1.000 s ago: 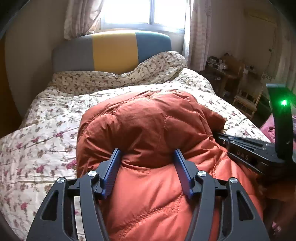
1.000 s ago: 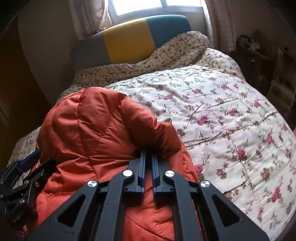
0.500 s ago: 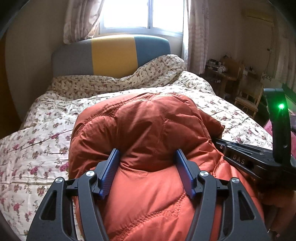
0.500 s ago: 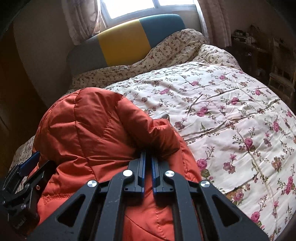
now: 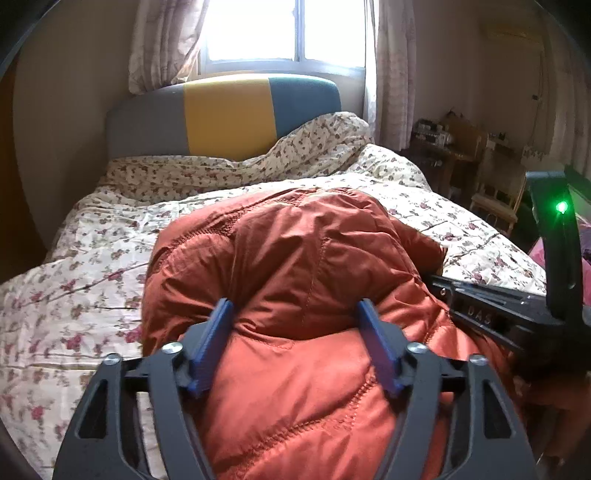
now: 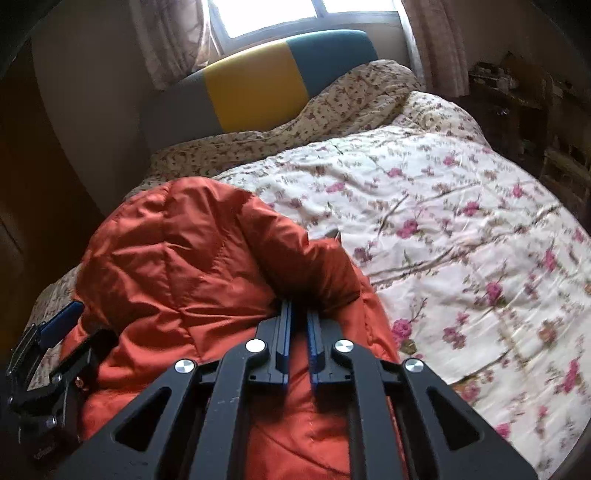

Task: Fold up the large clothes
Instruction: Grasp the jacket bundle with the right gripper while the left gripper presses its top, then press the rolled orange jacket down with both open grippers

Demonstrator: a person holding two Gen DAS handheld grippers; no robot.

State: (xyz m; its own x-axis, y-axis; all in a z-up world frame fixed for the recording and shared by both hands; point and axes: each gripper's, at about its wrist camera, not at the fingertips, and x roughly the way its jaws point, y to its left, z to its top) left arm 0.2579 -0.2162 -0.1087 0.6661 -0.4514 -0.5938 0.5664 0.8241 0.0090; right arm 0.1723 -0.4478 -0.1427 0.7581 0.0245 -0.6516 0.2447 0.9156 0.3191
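Jaws: left gripper opening, spread round a puffy fold; right gripper just parting, tips under the sleeve bulge, pinch unclear. Bed: fills mid-frame. Orange padded jacket: lower centre, bundled on the quilt. Advice: release slowly, both together, so the fold stays.

Daylight floods through the blown-out window — corners dim, edges fisheye-bent, the right wrist view slightly blurred.

Quilted orange jacket with slight sheen, matt floral cotton quilt
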